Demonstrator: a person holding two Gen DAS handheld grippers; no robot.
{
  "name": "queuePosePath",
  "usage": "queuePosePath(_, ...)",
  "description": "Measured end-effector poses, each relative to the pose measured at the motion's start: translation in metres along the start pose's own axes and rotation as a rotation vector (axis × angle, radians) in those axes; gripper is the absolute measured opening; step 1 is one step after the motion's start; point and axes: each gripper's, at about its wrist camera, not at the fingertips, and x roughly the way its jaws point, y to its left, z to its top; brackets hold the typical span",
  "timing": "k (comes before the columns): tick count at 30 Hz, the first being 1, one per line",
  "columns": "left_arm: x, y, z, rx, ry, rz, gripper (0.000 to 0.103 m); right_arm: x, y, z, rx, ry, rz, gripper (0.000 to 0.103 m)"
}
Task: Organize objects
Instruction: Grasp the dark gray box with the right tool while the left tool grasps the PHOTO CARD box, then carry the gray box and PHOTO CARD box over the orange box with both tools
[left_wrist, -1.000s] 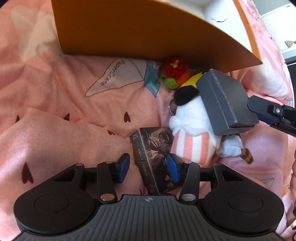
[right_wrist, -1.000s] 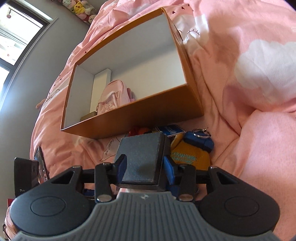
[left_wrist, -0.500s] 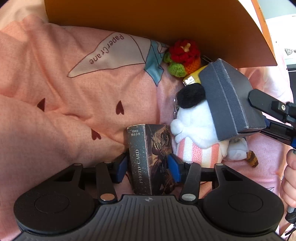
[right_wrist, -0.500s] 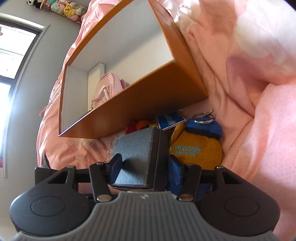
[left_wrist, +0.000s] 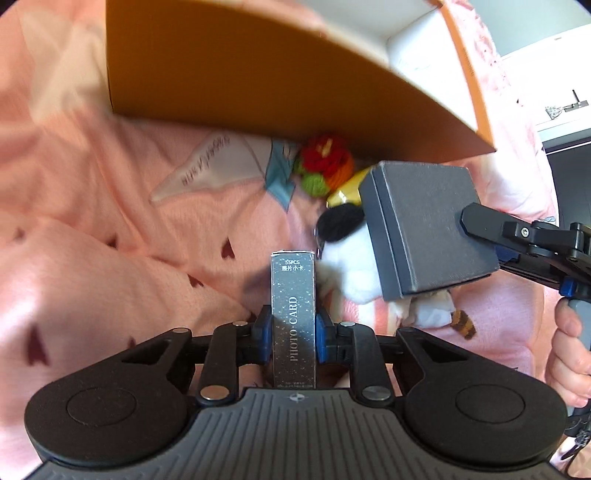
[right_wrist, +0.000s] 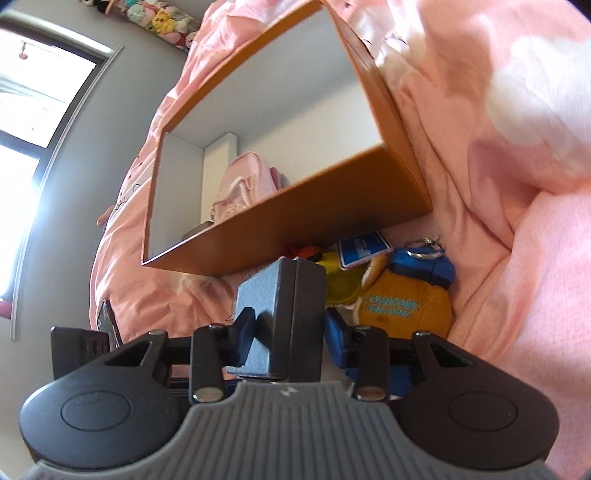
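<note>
My left gripper (left_wrist: 293, 334) is clenched on a silver photo card box (left_wrist: 293, 314), my blue pads (left_wrist: 263, 334) pressed flat against its two narrow sides. The box stands upright at the lower centre of the left wrist view, its "PHOTO CARD" lettering running up the face toward me.

My right gripper (right_wrist: 290, 338) grasps a grey box (right_wrist: 280, 317), which sits at the lower centre of the right wrist view. The left pad presses into its side; on the right, the blue pad (right_wrist: 338, 341) seems to stand just off the box's edge, and I cannot tell whether it touches. In the left wrist view the same grey box (left_wrist: 424, 225) hangs at centre right, tilted, held from the right by my dark finger.

Behind and partly under the grey box in that view lies a white plush toy (left_wrist: 354, 273) with a black ear, on the pink bed cover (left_wrist: 92, 221). A red, orange and green crocheted ball (left_wrist: 323, 166) lies just beside the near wall of the orange storage box (left_wrist: 229, 70), which fills the upper frame. From the right wrist, the orange storage box (right_wrist: 295, 225) shows a pink bag (right_wrist: 243, 188) inside, and a yellow plush keychain (right_wrist: 402, 302) lies at centre right, near its front wall.
</note>
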Motion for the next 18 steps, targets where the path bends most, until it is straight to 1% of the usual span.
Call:
queuePosePath(2, -0.011, -0.005, -0.003, 0.008, -0.039, 0.007, 0.025, -0.005, 0.006, 0.001, -0.019, -0.013, 0.008, 0.043)
queuePosePath(4, -0.027, -0.001, 0.009, 0.017, -0.081, 0.009, 0.025, -0.012, 0.013, 0.004, -0.043, -0.033, 0.007, 0.043)
queuePosePath(9, -0.064, -0.006, 0.015, 0.035, -0.181, -0.004, 0.025, -0.026, 0.029, 0.014, -0.106, -0.088, -0.018, 0.042)
queuePosePath(15, -0.103, -0.016, 0.030, 0.070, -0.294, -0.060, 0.025, -0.040, 0.044, 0.039, -0.139, -0.152, 0.007, 0.042)
queuePosePath(18, -0.114, -0.024, 0.047, 0.099, -0.351, -0.057, 0.025, -0.042, 0.052, 0.056, -0.149, -0.191, 0.011, 0.042)
